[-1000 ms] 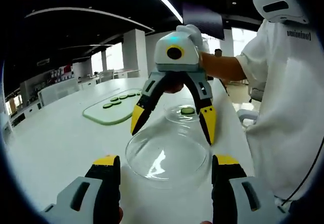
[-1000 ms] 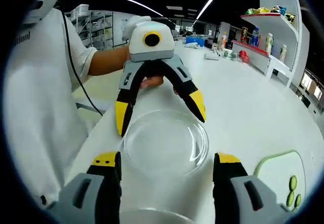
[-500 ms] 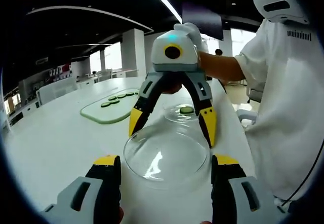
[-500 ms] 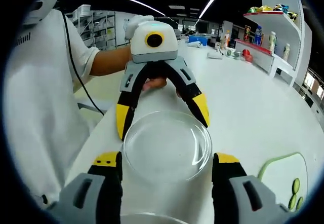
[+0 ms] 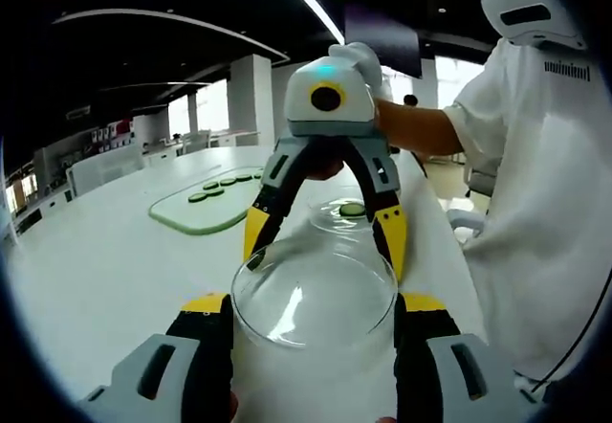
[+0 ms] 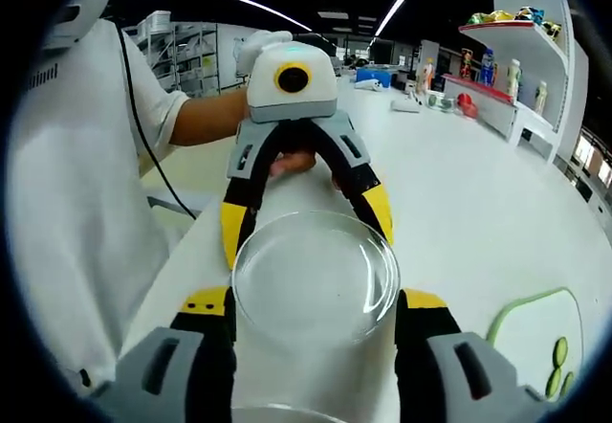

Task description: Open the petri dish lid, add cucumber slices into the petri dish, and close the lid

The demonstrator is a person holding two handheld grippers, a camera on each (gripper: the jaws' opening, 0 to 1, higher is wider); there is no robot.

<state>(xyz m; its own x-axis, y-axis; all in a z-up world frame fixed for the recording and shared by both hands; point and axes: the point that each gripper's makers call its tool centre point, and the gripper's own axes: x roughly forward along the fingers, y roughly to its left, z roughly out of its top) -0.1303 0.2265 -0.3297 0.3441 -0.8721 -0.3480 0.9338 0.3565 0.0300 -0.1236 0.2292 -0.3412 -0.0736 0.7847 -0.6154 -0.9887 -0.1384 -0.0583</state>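
A long white counter (image 5: 105,260) carries a pale green cutting board (image 5: 196,214) at ten o'clock. White wall shelves (image 6: 516,55) hold colourful bottles at two o'clock.

The clear round petri dish lid (image 5: 314,297) lies between the two facing grippers' jaws. Behind it, on the white table (image 5: 105,251), stands the clear petri dish base (image 5: 346,212) containing a green cucumber slice (image 5: 354,210). Left of that base lies the pale green cutting board (image 5: 206,211) bearing more cucumber slices (image 5: 214,189).

Two grippers around a clear petri dish lid (image 6: 314,275) on a white table (image 6: 459,193)

The right gripper (image 6: 314,310) flanks it with wide jaws — the left gripper (image 6: 304,220) opposite.
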